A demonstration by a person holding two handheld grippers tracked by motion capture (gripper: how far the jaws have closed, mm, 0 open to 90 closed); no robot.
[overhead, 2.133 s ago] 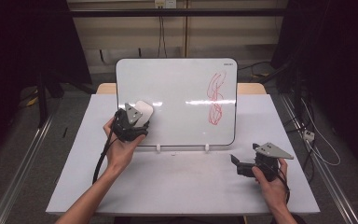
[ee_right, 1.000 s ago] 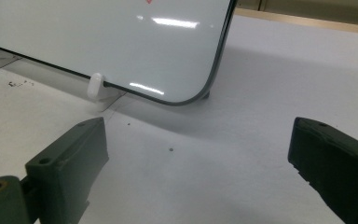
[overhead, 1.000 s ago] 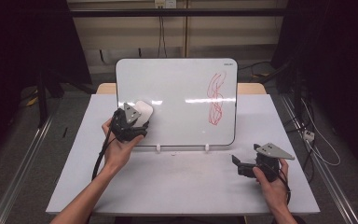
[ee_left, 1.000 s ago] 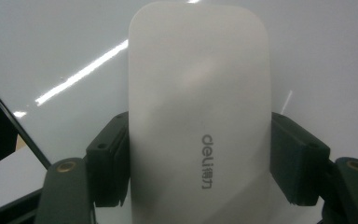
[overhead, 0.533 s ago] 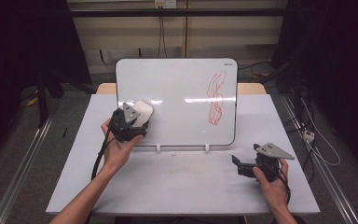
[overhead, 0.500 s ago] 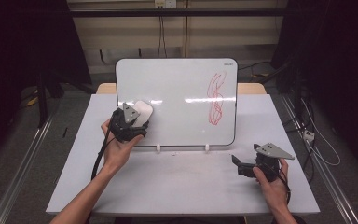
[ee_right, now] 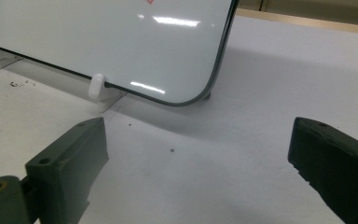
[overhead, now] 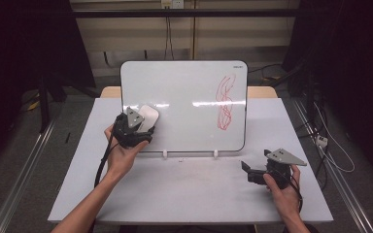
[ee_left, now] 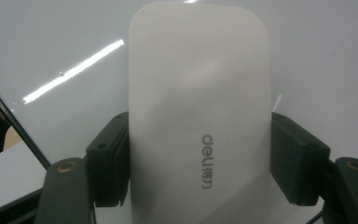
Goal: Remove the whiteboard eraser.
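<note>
A white eraser [ee_left: 198,107] bearing grey lettering is showing between black jaws against a glossy white whiteboard [overhead: 184,92] edged in black, where red scribbles [overhead: 225,102] are standing out. White clips [ee_right: 96,86] are gripping its rim on a pale grey table [overhead: 189,189].

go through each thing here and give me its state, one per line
whiteboard: upright on its white feet, red scribble on its right part
eraser: clamped between the left tool's jaws, in front of the board's lower left part
left tool: shut on the eraser
right tool: open, nothing between its jaws, low over the table
</note>
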